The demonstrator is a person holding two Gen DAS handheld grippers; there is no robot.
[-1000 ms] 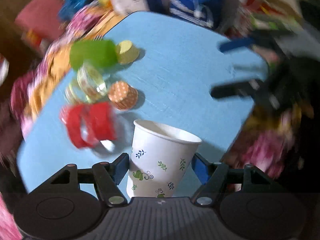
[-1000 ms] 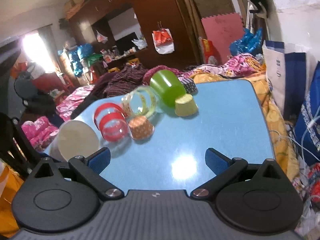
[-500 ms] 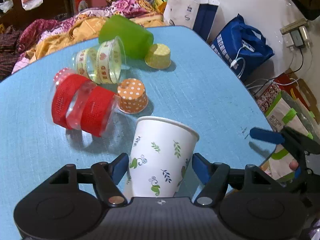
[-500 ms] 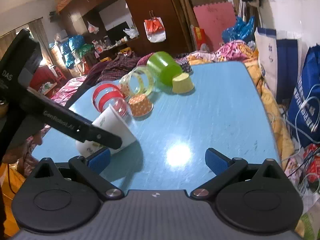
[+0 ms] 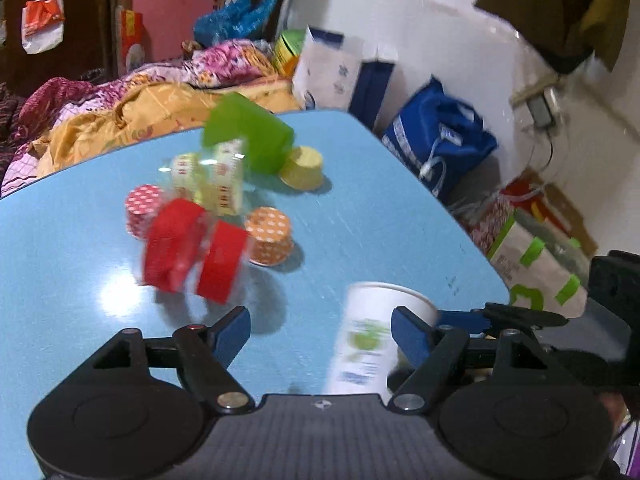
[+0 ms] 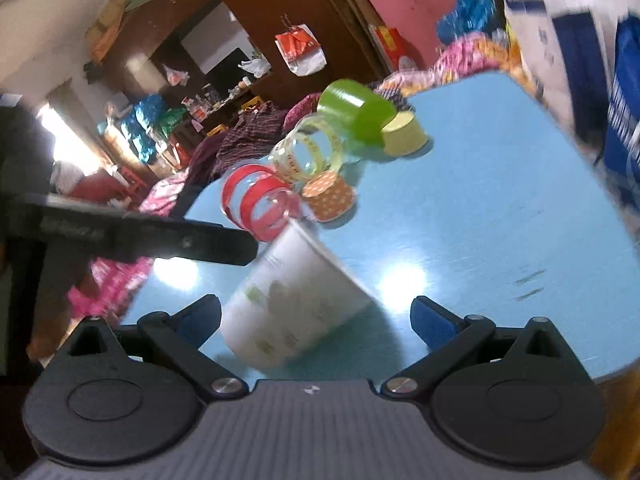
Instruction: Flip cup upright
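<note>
A white paper cup with green leaf prints (image 5: pixel 368 344) stands mouth up on the blue table (image 5: pixel 360 216), just inside my left gripper's right finger. My left gripper (image 5: pixel 322 334) is open and holds nothing. In the right wrist view the cup (image 6: pixel 296 300) appears tilted and blurred between the fingers of my right gripper (image 6: pixel 316 320), which is open and not touching it. The left gripper's arm (image 6: pixel 140 236) crosses that view at the left.
A red-banded clear cup (image 5: pixel 192 252), a yellow-banded clear cup (image 5: pixel 212 184) and a green cup (image 5: pixel 252 140) lie on their sides. Orange (image 5: pixel 268 236), yellow (image 5: pixel 302 168) and red dotted (image 5: pixel 142 210) cupcake liners sit near them. Bags (image 5: pixel 436 148) stand off the table's right edge.
My left gripper has opened and let go of the paper cup, then shifted left so the cup sits by its right finger. My right gripper has moved in towards the cup.
</note>
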